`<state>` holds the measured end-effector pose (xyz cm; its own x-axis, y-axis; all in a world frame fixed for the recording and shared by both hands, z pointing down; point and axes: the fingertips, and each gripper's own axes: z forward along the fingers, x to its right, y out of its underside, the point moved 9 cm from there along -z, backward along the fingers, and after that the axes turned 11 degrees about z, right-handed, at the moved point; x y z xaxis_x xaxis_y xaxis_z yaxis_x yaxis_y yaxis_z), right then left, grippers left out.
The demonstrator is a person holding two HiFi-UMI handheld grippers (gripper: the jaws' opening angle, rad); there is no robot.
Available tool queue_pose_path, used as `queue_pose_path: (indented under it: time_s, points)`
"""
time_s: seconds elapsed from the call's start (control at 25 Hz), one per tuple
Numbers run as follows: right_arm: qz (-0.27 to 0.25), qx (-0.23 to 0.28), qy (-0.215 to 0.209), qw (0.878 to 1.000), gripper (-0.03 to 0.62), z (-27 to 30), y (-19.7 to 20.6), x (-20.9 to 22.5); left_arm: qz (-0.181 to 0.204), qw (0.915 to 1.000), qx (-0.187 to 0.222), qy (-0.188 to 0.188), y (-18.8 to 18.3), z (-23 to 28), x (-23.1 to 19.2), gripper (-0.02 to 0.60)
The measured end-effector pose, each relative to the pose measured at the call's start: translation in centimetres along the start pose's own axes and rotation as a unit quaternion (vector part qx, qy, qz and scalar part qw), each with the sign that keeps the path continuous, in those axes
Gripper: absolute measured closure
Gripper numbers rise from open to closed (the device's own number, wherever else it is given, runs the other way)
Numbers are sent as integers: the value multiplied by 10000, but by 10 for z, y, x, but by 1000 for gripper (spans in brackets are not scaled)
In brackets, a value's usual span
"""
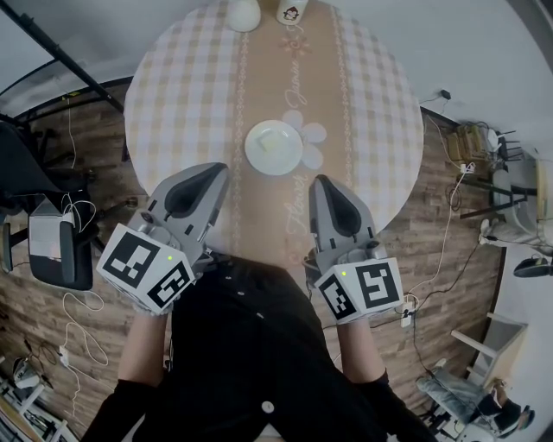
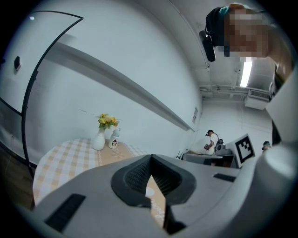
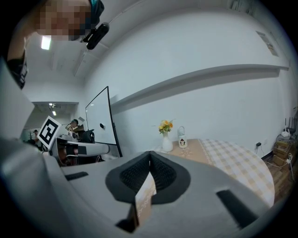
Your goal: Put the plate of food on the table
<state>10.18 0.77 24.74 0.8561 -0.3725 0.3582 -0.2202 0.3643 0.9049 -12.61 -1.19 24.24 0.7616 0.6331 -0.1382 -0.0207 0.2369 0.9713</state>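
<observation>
Head view: round worktop [image 1: 181, 86] under a checked cloth with a tan runner [image 1: 268, 69] down its middle, standing on a wooden floor [image 1: 449, 250]. White plate [image 1: 273, 147] sits on the runner near the worktop's centre, on a pale flower print; whatever lies on it is pale and too faint to make out. Left claw [image 1: 216, 170] and right claw [image 1: 320, 181] are both held over the near edge of the worktop, 1 on each side of the plate and just short of it, neither touching it. Each claw carries a marker cube [image 1: 145, 266] at its rear, close to the person's dark top. A white vase [image 1: 244, 13] and a small bottle [image 1: 292, 10] stand at the far edge, well apart from the plate. Left gripper view: the 2 jaws of the left claw meet at their tips, fully closed, nothing between them; only a strip of runner shows through the gap below the tips. Beyond, the vase holds yellow flowers, the small bottle just beside it; a person stands far off in the room. Right gripper view: the right claw's jaws are likewise pressed together at the tips and empty, a sliver of runner visible beneath. Vase and bottle stand side by side at the far edge of the checked cloth.
</observation>
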Motion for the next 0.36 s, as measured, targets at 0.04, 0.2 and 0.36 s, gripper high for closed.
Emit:
queue_pose_path:
  time_s: [0.04, 0.2, 0.36]
  points:
    - [1, -7, 0, 10000, 594, 0, 0, 0, -6, 10000, -10, 0, 0, 0, 0, 580]
    - [3, -11, -17, 10000, 594, 2, 1, 0, 5, 10000, -13, -17, 1, 1, -2, 580]
    - [27, -16, -31, 10000, 594, 3, 4, 1, -10, 10000, -12, -30, 3, 1, -3, 580]
